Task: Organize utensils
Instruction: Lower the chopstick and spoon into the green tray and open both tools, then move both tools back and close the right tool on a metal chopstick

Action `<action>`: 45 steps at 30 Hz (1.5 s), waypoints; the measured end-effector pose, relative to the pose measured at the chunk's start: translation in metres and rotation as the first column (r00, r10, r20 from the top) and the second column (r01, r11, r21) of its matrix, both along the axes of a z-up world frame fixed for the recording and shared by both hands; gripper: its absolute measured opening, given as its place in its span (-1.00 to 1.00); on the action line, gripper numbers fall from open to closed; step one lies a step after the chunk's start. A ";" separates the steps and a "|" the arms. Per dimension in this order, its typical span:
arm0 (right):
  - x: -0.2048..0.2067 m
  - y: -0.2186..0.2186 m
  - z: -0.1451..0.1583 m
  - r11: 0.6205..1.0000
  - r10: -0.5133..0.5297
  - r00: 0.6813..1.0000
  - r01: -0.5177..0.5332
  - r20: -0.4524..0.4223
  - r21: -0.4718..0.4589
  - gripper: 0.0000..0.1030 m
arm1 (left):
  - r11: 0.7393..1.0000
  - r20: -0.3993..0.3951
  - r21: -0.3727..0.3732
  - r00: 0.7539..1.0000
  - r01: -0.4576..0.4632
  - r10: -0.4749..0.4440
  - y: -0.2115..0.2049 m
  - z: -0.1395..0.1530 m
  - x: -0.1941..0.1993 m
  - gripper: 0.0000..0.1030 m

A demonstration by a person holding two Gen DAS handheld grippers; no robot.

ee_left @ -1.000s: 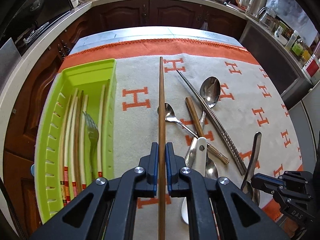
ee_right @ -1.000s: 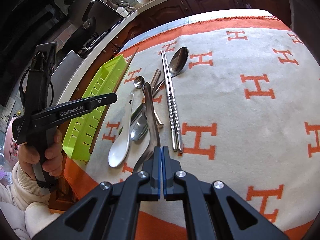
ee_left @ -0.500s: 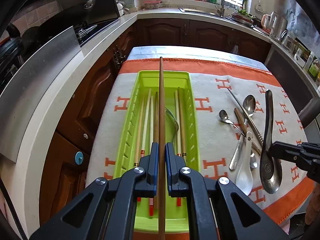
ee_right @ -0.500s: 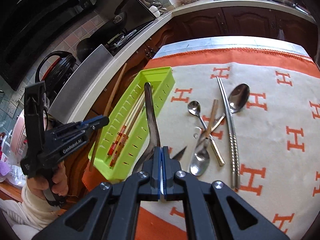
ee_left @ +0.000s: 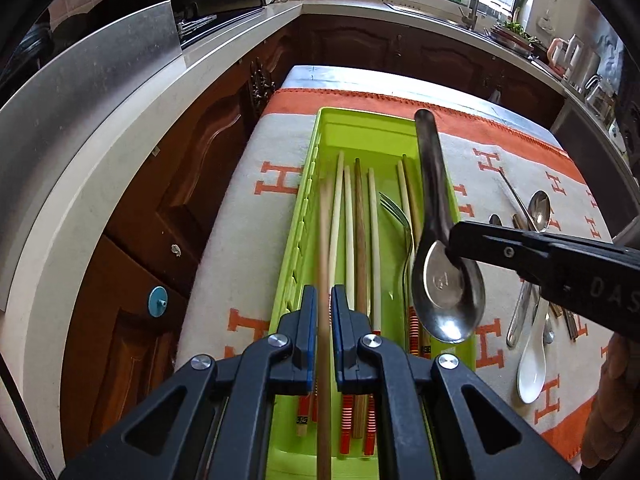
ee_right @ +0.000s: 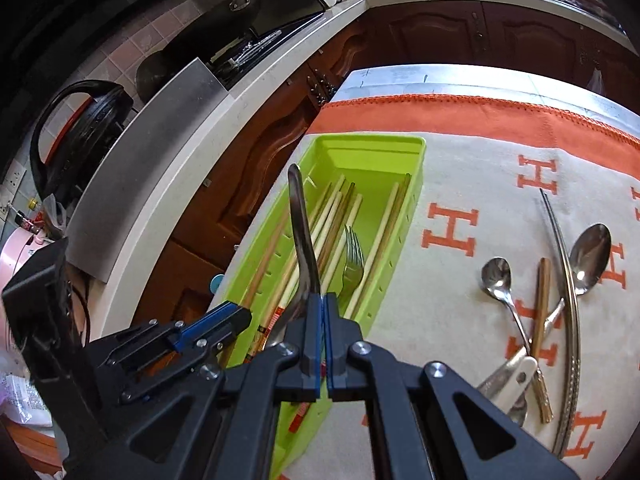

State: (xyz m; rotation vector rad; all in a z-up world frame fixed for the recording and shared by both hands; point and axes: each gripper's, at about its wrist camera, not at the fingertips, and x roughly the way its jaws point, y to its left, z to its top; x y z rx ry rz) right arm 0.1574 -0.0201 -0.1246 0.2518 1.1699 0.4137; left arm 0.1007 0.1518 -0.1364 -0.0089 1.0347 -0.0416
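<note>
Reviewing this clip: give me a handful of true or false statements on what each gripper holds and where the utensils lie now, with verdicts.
1. The left gripper is shut on a wooden chopstick. True.
2. The right gripper is empty. False: it is shut on a large metal spoon, gripped at the bowl.
3. A fork lies in the green tray. True.
4. The white ceramic spoon is in the tray. False: it lies on the cloth outside it.
5. The tray holds no chopsticks. False: several lie lengthwise in it.
</note>
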 end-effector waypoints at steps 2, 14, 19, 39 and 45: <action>0.009 0.006 -0.006 1.000 -0.005 1.000 0.005 -0.006 -0.012 -0.98 | 1.000 0.004 0.002 1.000 0.000 0.000 0.001 -0.001 0.002 -0.81; 0.014 0.007 -0.003 0.999 -0.032 0.999 0.032 0.018 -0.033 -0.88 | 0.999 0.037 -0.039 0.999 -0.010 0.011 0.004 0.009 0.001 -0.16; 0.000 -0.003 0.006 0.999 -0.025 0.999 0.026 0.031 -0.025 -0.88 | 0.999 0.054 -0.049 0.999 -0.003 0.006 0.001 0.018 -0.006 -0.13; -0.059 -0.092 0.045 0.989 -0.146 0.983 0.147 0.109 0.001 -0.88 | 0.991 0.053 -0.034 0.990 0.133 -0.131 -0.067 0.035 -0.030 0.12; -0.073 -0.134 0.054 0.974 -0.226 0.964 0.227 0.142 0.005 -0.88 | 0.986 0.039 -0.030 0.986 0.164 -0.163 -0.088 0.036 -0.030 0.13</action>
